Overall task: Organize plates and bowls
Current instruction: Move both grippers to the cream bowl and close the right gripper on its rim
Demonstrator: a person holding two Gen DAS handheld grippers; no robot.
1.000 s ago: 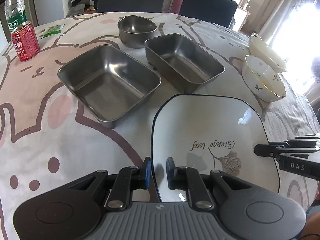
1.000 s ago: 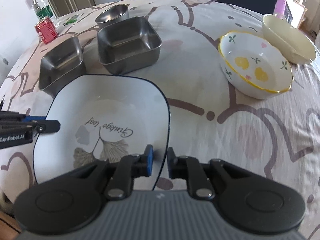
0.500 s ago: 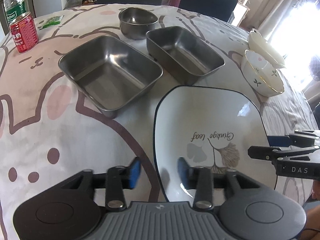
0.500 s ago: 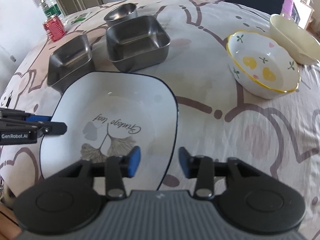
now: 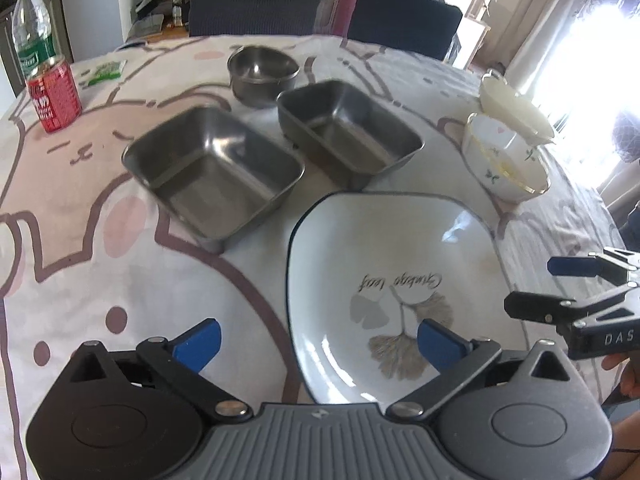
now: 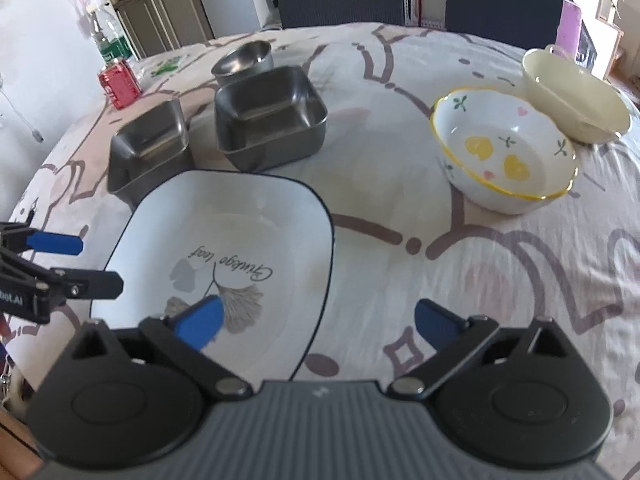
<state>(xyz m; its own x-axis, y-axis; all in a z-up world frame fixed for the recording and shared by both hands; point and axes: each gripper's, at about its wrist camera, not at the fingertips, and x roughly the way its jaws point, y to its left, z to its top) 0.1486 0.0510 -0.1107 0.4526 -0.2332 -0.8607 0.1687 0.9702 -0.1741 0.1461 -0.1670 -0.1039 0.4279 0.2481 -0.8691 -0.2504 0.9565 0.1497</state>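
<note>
The square white plate (image 5: 396,264) with the dark rim and the ginkgo-leaf print lies flat on the patterned tablecloth (image 5: 80,240), and everything else is placed from it.

The left gripper (image 5: 318,340) hangs over the plate's left edge with its jaws opening, now spread wide. One blue pad (image 5: 198,344) is off the plate above bare cloth, the other pad (image 5: 440,344) is above the leaf print, and the rim passes between them with neither pad pressing on it. It holds nothing.

The right gripper (image 6: 316,322) hangs over the plate's right edge, its jaws likewise opening and spread wide. Its left pad (image 6: 198,322) is above the leaf print, its right pad (image 6: 438,324) is above the cloth, and the plate's edge (image 6: 320,280) runs between them untouched. It holds nothing either.

Just beyond the plate's far edge stand two rectangular steel trays: one (image 5: 212,172) toward the far left corner, one (image 5: 348,132) straight behind. A round steel bowl (image 5: 262,74) sits behind the trays. To the plate's far right, well apart from it, is a white bowl (image 6: 504,156) with a yellow rim and heart pattern, and a cream dish (image 6: 576,94) is just beyond that. Far to the left of the plate, a red can (image 5: 54,98) stands beside a clear water bottle (image 5: 32,36).
</note>
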